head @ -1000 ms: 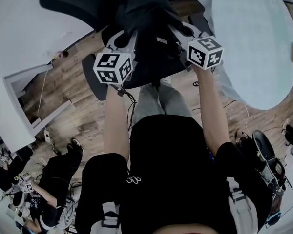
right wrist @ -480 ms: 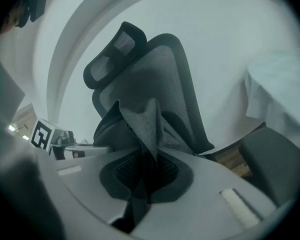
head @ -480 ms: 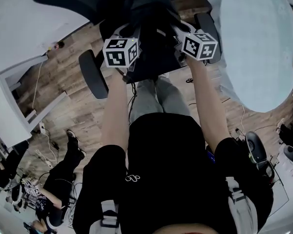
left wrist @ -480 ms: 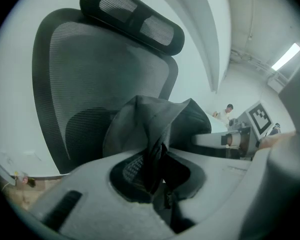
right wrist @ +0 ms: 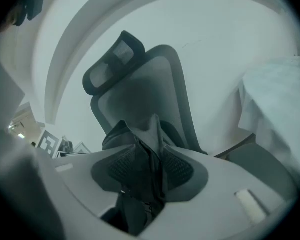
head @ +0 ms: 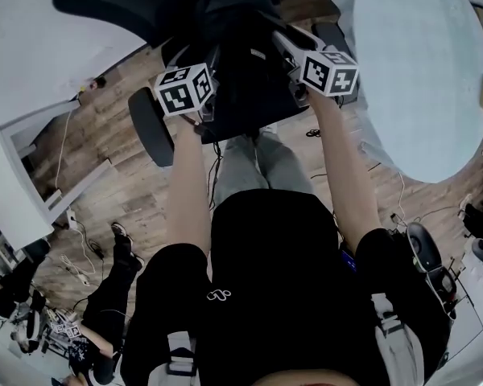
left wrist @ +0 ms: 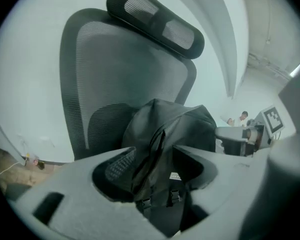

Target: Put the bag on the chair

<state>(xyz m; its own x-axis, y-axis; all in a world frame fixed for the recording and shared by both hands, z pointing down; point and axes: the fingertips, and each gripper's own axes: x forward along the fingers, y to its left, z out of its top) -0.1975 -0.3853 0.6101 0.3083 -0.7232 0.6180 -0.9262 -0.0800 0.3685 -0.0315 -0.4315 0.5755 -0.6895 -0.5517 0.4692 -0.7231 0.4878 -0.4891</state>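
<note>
Now left gripper (left wrist: 151, 160) and right gripper (right wrist: 149, 170) are opening, the bag (left wrist: 182, 124) between their jaws

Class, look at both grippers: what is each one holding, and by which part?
Nothing is gripped: the jaws of the left gripper and the right gripper are opening, with folds of the bag between them.

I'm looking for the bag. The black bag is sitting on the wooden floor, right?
No. The black bag is sitting on the chair, not on the wooden floor. The left gripper view shows it on the seat, in front of the mesh backrest.
</note>
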